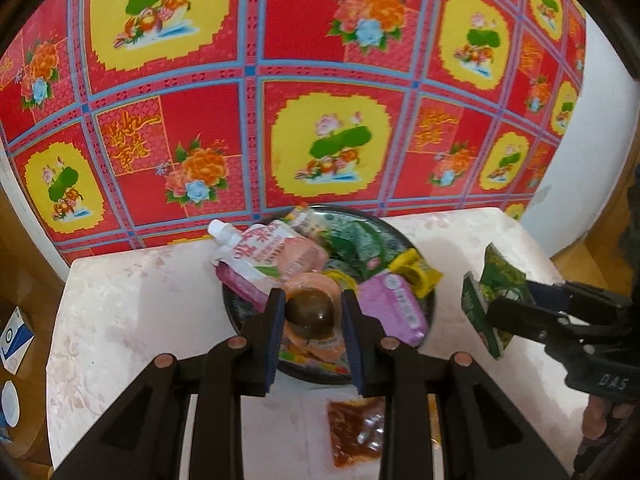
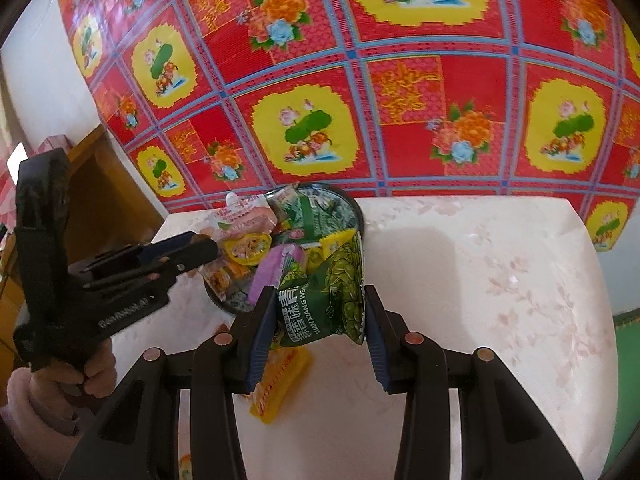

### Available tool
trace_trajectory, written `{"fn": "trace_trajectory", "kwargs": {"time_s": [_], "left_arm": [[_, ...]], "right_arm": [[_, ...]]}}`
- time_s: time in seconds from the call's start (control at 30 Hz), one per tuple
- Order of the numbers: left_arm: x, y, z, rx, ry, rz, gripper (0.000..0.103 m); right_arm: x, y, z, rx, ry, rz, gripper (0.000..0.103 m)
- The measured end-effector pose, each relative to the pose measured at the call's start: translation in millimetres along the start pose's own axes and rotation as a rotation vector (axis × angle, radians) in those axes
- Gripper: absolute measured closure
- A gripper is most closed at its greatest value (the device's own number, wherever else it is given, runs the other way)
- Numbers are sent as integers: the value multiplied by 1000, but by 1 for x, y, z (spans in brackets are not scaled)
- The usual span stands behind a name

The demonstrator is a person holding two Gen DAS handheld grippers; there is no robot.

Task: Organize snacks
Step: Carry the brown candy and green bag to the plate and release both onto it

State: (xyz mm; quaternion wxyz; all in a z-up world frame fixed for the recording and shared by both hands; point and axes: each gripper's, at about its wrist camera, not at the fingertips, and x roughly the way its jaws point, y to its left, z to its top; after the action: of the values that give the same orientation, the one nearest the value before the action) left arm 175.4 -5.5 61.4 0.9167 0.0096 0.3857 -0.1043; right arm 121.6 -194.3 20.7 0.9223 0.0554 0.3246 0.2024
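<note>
1. Marble-patterned table top (image 1: 120,312) is seen from the left wrist, with a dark patterned plate (image 1: 240,316) set at its far edge against a red floral cloth (image 1: 208,128). The plate is heaped with snacks: a white-capped pouch (image 1: 260,256), a purple packet (image 1: 394,312) and a yellow packet (image 1: 416,272). The left gripper (image 1: 310,300) is held over the plate's near side, its jaws nearly closed on a clear packet with a brown egg (image 1: 310,314). A reddish-brown sauce packet (image 1: 354,432) lies on the table below the fingers. At the right, a green snack bag (image 1: 492,292) is clamped in the right gripper (image 1: 504,304), clear of the plate.

2. From the right wrist, the green snack bag (image 2: 332,292) is seen gripped between the right gripper's (image 2: 320,296) pads, raised just in front of the plate (image 2: 356,216). A yellow packet (image 2: 280,380) lies on the table (image 2: 480,280) beneath. The left gripper (image 2: 208,248) is seen side-on over the plate's left edge, held by a hand (image 2: 92,368).
</note>
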Motion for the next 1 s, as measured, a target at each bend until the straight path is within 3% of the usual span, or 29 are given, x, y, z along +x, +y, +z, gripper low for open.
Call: {"fn": "trace_trajectory", "kwargs": {"time_s": [0.43, 0.63, 1.0], "left_arm": [[12, 14, -2, -3, -6, -36, 71], [11, 20, -1, -29, -13, -67, 62], [9, 28, -4, -51, -2, -32, 61]], "right_arm": [[40, 27, 30, -66, 19, 35, 60], [58, 36, 40, -82, 30, 49, 60], [75, 46, 47, -80, 43, 65, 59]]}}
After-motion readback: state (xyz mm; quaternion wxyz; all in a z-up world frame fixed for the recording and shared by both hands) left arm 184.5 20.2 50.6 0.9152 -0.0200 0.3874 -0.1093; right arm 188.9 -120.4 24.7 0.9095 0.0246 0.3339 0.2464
